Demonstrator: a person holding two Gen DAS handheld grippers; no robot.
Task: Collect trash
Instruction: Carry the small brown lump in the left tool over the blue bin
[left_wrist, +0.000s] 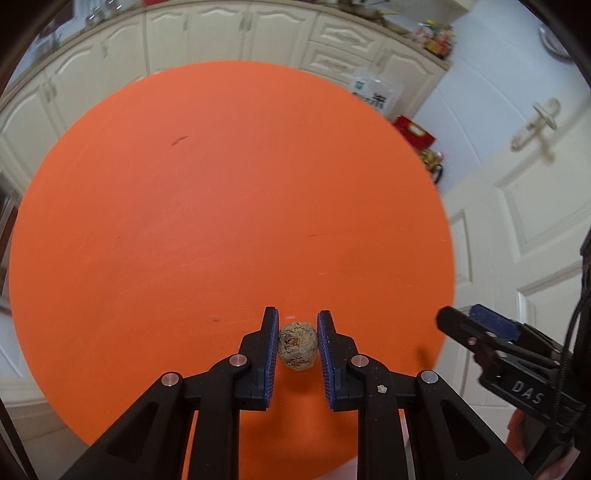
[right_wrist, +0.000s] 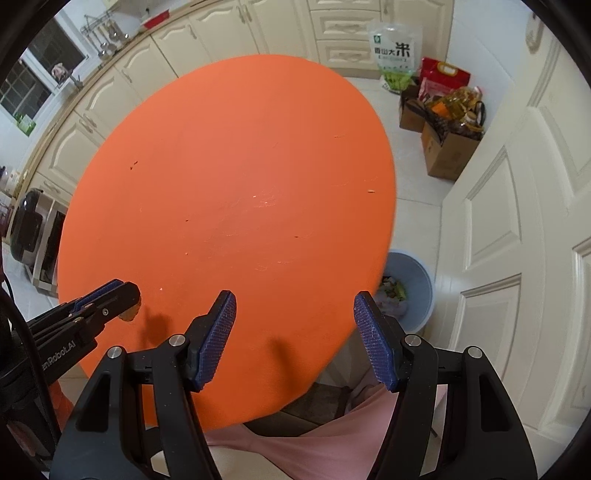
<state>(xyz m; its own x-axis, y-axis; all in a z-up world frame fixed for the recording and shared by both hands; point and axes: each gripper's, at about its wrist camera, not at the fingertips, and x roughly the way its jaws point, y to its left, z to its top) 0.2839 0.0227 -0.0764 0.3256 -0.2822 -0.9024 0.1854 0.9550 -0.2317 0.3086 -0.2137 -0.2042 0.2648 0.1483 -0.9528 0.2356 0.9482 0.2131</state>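
Note:
A small brown, rough ball of trash (left_wrist: 297, 344) sits between the blue pads of my left gripper (left_wrist: 297, 326), which is shut on it just above the near part of the round orange table (left_wrist: 221, 206). In the right wrist view the left gripper (right_wrist: 110, 299) shows at the left with a bit of the brown trash (right_wrist: 129, 315) under its tip. My right gripper (right_wrist: 293, 308) is open and empty over the table's near right edge; it also shows in the left wrist view (left_wrist: 476, 321). A blue trash bin (right_wrist: 413, 291) with scraps inside stands on the floor right of the table.
Cream cabinets (right_wrist: 207, 37) run behind the table. A white door (right_wrist: 517, 206) is at the right. A rice bag (right_wrist: 395, 51), a red bag (right_wrist: 443, 75) and cardboard boxes (right_wrist: 447, 147) stand on the floor at the far right. A dark appliance (right_wrist: 29, 229) is at the left.

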